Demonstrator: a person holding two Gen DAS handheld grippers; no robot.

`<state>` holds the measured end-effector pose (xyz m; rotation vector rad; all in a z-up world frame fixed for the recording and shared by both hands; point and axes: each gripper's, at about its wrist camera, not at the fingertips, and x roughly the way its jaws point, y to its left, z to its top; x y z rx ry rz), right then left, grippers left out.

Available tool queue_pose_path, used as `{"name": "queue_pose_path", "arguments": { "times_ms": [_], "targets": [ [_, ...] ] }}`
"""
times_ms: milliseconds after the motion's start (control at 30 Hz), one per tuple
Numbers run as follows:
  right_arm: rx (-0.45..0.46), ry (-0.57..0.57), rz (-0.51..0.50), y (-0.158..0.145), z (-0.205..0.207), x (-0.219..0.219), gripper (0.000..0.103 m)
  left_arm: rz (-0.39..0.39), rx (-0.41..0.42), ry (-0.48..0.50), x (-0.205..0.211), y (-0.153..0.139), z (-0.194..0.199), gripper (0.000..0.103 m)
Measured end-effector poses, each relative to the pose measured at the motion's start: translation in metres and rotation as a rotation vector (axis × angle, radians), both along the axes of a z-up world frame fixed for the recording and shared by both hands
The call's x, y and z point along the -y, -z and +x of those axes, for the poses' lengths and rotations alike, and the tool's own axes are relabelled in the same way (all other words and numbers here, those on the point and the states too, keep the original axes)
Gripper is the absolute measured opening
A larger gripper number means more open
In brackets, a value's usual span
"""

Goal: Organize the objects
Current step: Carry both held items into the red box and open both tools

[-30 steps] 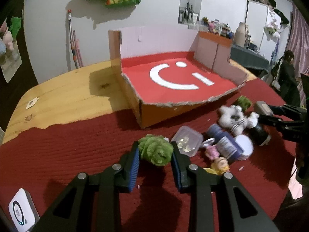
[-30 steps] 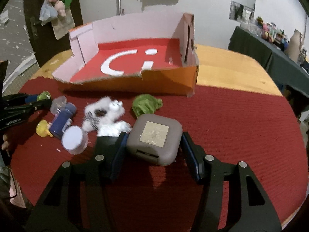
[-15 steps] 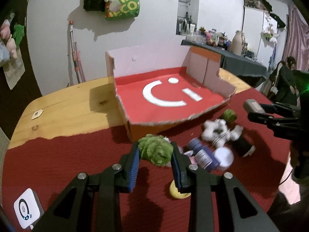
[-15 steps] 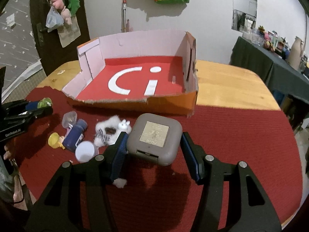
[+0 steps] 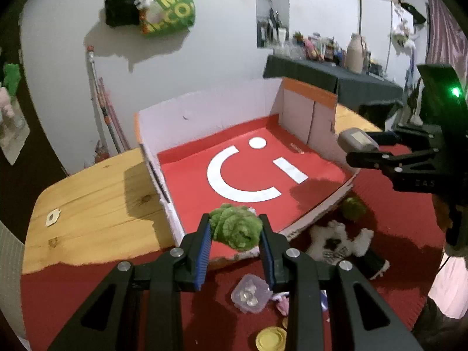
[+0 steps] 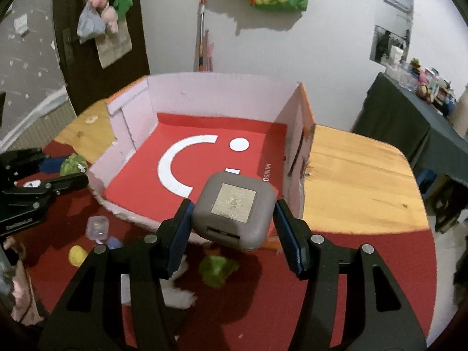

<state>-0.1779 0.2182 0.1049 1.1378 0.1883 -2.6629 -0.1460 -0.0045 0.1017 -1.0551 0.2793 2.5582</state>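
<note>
A rounded pale-wood surface (image 6: 356, 181) is partly covered by a dark red ribbed cloth (image 6: 336, 278); behind it stands a white wall with a green printed bag (image 5: 168, 11) hung high, and off to one side a dark-draped side table (image 5: 336, 76) is crowded with bottles and a jug. On the wood sits an open cardboard box (image 6: 210, 96) with pale pink inner walls and a red floor bearing a white smile mark, its near rim torn. The left tongs (image 5: 235, 234) grip a fuzzy green plush (image 5: 235, 228), lumpy and leaf-like, held just above the box's near edge. The right tongs (image 6: 232, 219) clamp a grey rounded-square case (image 6: 234, 210) with a metallic label on its face, held over the box's near right corner. On the cloth before the box lie a white-and-black plush toy (image 5: 336, 241), a second green plush (image 6: 216, 269), a small clear lidded container (image 5: 250, 292) and a yellow cap (image 5: 270, 337).
</note>
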Motion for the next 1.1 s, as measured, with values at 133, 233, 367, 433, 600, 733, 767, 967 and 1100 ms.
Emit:
{"name": "queue_pose_path", "arguments": {
  "times_ms": [133,233,367,433,600,733,767,967,1100],
  "targets": [
    [0.063,-0.029,0.060,0.013,-0.024,0.005,0.054,-0.036,0.066,0.026,-0.007,0.013,-0.024,0.032],
    [0.132,-0.055,0.088,0.027,-0.038,0.007,0.054,-0.066,0.113,0.044,-0.012,0.023,-0.039,0.032],
    [0.196,-0.077,0.147,0.043,-0.050,0.009,0.054,-0.097,0.178,0.076,-0.017,0.036,-0.053,0.032],
    [0.234,-0.086,0.156,0.049,-0.055,0.008,0.054,-0.123,0.204,0.085,-0.018,0.043,-0.057,0.032],
    [0.284,-0.132,0.190,0.056,-0.061,0.014,0.054,-0.176,0.246,0.102,-0.019,0.055,-0.066,0.032],
    [0.323,-0.155,0.176,0.059,-0.067,0.014,0.055,-0.176,0.260,0.117,-0.019,0.055,-0.072,0.033],
    [0.328,-0.158,0.176,0.058,-0.068,0.014,0.055,-0.180,0.261,0.121,-0.019,0.055,-0.072,0.033],
    [0.326,-0.180,0.188,0.060,-0.065,0.013,0.055,-0.195,0.253,0.145,-0.018,0.053,-0.072,0.034],
    [0.327,-0.189,0.194,0.060,-0.063,0.013,0.055,-0.195,0.253,0.149,-0.017,0.053,-0.073,0.035]
  ]
}}
